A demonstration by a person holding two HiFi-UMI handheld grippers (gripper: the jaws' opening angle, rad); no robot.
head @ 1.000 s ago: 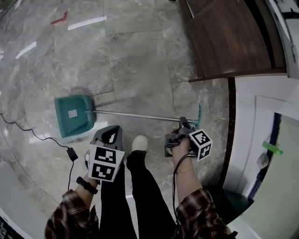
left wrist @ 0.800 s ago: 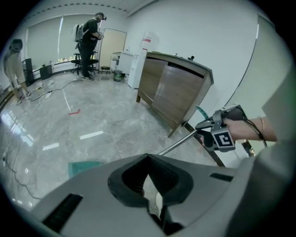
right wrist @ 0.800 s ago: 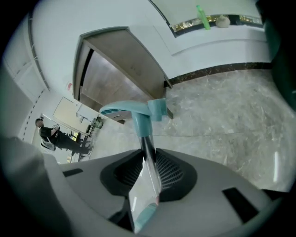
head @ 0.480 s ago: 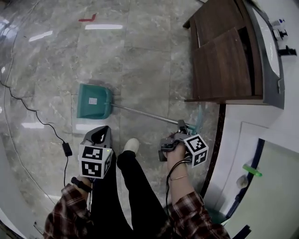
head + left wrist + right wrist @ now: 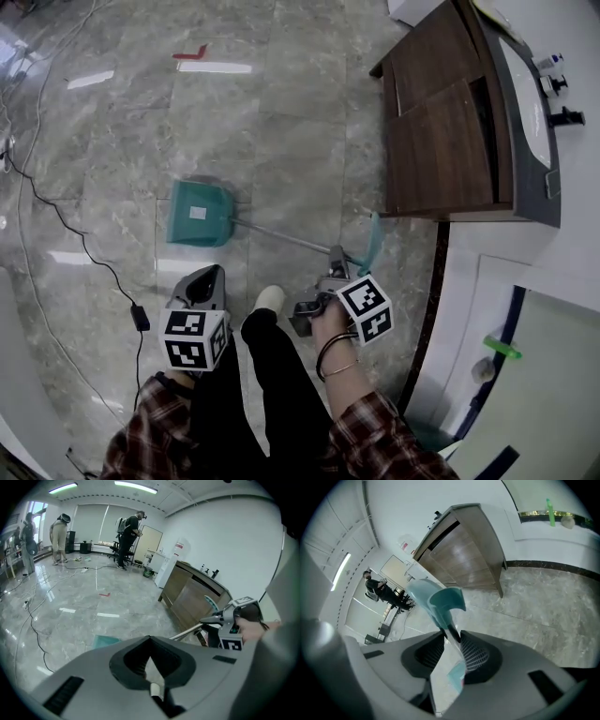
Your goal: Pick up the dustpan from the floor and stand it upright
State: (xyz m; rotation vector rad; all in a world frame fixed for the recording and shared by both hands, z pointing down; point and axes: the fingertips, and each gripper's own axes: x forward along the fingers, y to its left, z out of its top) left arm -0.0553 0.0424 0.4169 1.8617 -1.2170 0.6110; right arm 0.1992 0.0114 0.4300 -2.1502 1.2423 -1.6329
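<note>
Okay, my right gripper (image 5: 336, 259) has its fingers clenched on the silver pole of the teal plastic long-handled dustpan (image 5: 199, 214), just below its teal loop grip (image 5: 440, 601). They have just eased open slightly, with the pole between them. The pan end sits on the grey marble floor (image 5: 281, 122) at 10 o'clock from that gripper. The left gripper (image 5: 208, 274) is at its 9 o'clock, fingers together and empty.

The head view looks steeply down from above at the floor (image 5: 281, 122), the left tongs (image 5: 208, 278) and the right tongs (image 5: 333, 261). Each gripper view sits close behind its own jaws and looks out across the room. All three views show the dustpan (image 5: 200, 214) and the brown cabinet (image 5: 441, 122).
</note>
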